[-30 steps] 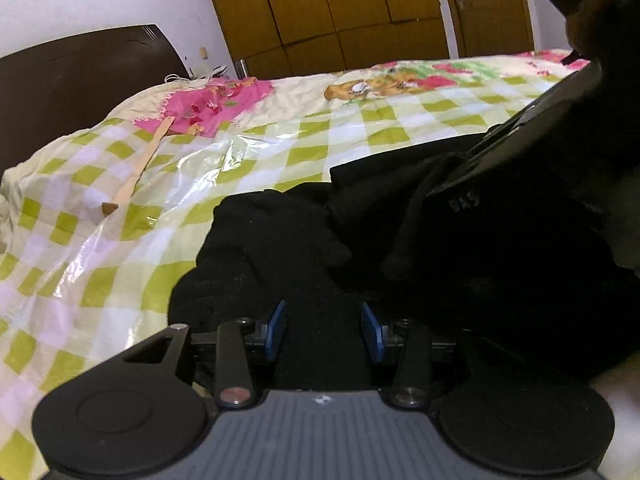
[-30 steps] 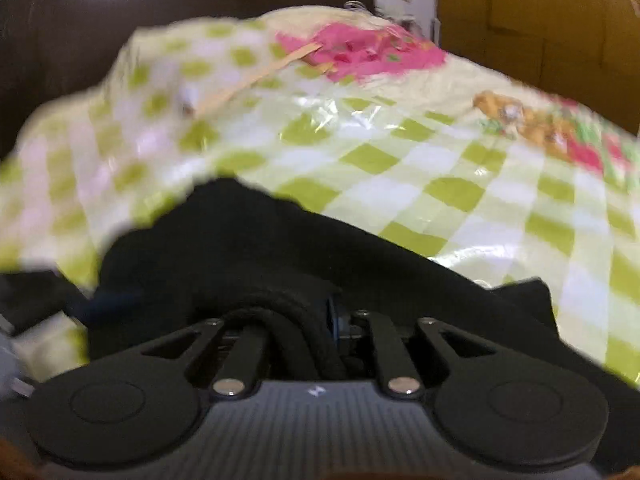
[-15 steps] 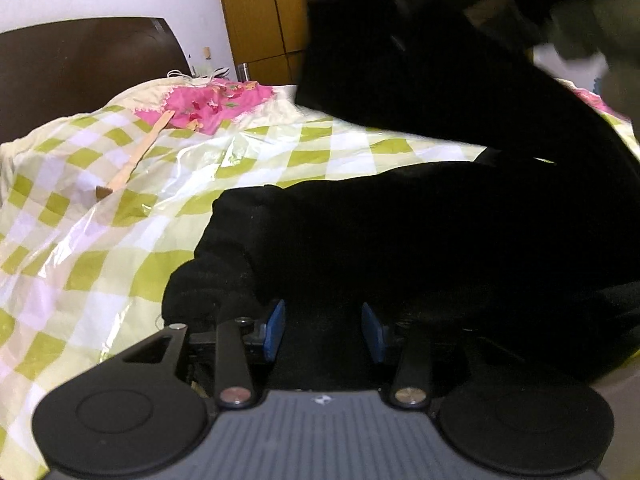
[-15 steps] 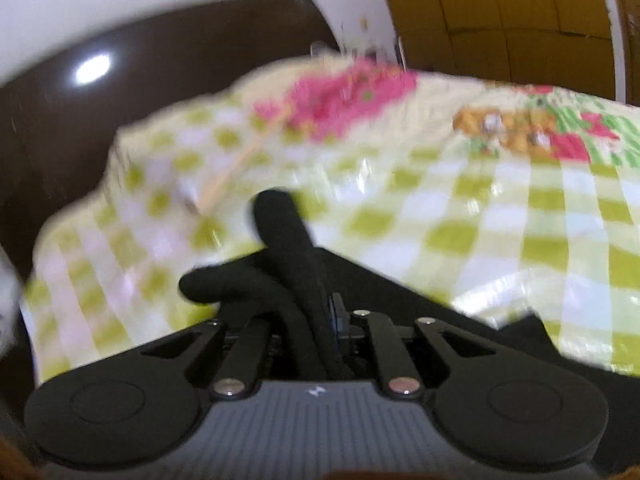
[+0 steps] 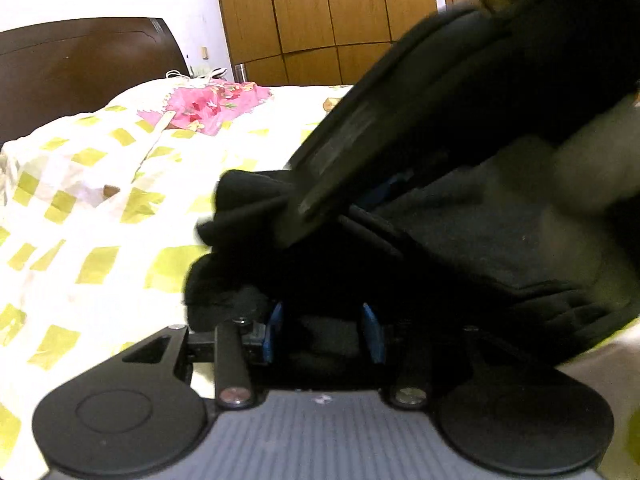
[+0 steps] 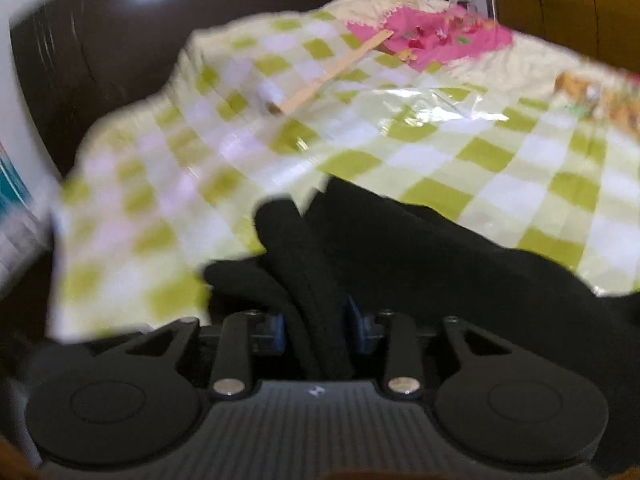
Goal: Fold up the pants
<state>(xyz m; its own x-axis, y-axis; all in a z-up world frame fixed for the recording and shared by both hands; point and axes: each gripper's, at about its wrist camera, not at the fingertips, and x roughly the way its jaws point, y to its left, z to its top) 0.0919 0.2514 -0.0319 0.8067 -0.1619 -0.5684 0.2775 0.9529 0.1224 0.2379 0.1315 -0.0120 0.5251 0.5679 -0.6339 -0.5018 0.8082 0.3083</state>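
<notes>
While your left gripper (image 5: 324, 334) sits low over the bed, its wrist view shows the two blue pads (image 5: 274, 332) standing apart, with black fabric lying between them but not pinched. The black pants (image 5: 480, 248) are heaped right in front of those fingers, on the green-and-white checked bedspread (image 5: 100, 216), and they fill the middle and right of this view. Your right gripper (image 5: 360, 140) cuts across the upper right as a large dark blurred shape, tilted down toward the pants, with a bunch of fabric at its lower end. Farther back you can see a pink flowered cloth (image 5: 212, 106) on the bed, the dark headboard (image 5: 80, 68) at the left, and brown wooden wardrobe doors (image 5: 320, 12) behind.

In your right wrist view, the right gripper (image 6: 316, 326) has its jaws closed in on a thick rolled band of the pants (image 6: 440, 256); the blue pads (image 6: 354, 322) press against the fabric on both sides. The band rises out of the grip and bends forward, and the rest of the garment spreads away to the right over the checked bedspread (image 6: 440, 152). A thin wooden stick (image 6: 336, 70) lies on the bedspread farther off, with its far end just beside the pink flowered cloth (image 6: 436, 40). The dark headboard (image 6: 100, 60) curves round the left side. This view is blurred.
</notes>
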